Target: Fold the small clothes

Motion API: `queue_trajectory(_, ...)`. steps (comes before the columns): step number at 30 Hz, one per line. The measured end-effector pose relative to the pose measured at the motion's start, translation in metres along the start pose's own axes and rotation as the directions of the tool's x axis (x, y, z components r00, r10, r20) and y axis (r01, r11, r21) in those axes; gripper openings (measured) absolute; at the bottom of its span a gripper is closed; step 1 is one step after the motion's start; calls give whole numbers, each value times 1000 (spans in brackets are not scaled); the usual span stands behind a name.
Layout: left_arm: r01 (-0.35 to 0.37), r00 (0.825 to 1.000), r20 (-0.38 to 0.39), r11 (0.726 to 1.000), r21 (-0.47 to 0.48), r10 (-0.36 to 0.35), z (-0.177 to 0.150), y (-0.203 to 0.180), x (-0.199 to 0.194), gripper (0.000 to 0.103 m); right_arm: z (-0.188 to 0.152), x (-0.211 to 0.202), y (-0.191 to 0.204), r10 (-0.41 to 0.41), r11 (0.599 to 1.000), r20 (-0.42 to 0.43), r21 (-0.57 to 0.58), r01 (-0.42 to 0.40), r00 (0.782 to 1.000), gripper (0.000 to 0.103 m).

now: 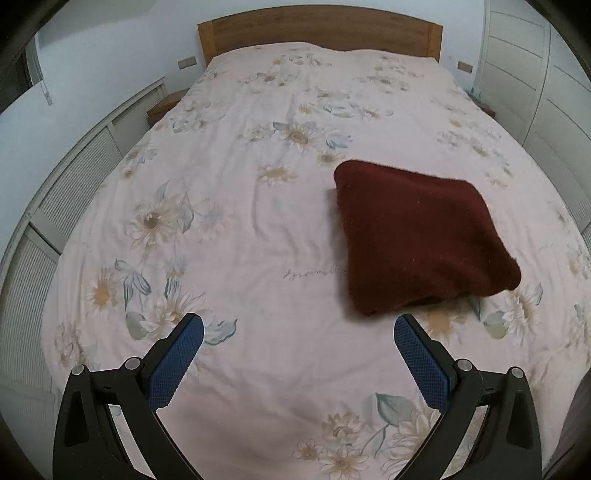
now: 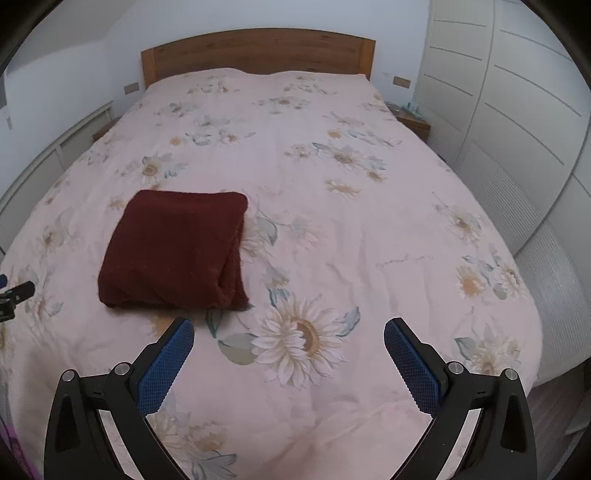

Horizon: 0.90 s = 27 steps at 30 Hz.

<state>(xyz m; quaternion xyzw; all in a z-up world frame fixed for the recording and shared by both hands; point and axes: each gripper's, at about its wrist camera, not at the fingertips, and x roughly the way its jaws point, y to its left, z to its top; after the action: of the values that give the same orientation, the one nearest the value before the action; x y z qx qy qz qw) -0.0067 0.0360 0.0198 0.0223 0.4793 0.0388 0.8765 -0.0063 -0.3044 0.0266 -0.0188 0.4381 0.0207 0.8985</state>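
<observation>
A dark red fuzzy garment (image 1: 421, 236) lies folded into a square on the pink floral bedspread (image 1: 258, 206). It also shows in the right wrist view (image 2: 177, 251), left of centre. My left gripper (image 1: 298, 325) is open and empty, held above the bed just near and left of the garment's front edge. My right gripper (image 2: 289, 328) is open and empty, above the bed just near and right of the garment's front right corner. The tip of the left gripper (image 2: 16, 291) shows at the left edge of the right wrist view.
A wooden headboard (image 1: 317, 29) stands at the far end of the bed. White slatted cabinets (image 1: 74, 192) run along the left side and a white wardrobe (image 2: 517, 129) along the right. A small bedside table (image 2: 410, 118) sits at the far right.
</observation>
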Motion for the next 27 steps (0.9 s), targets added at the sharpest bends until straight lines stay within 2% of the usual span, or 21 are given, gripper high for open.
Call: queue_trajectory(27, 1, 1000, -23, 998, 56, 0, -10, -7, 6, 102, -2, -3, 8, 8, 1000, -10, -23, -8, 1000, 103)
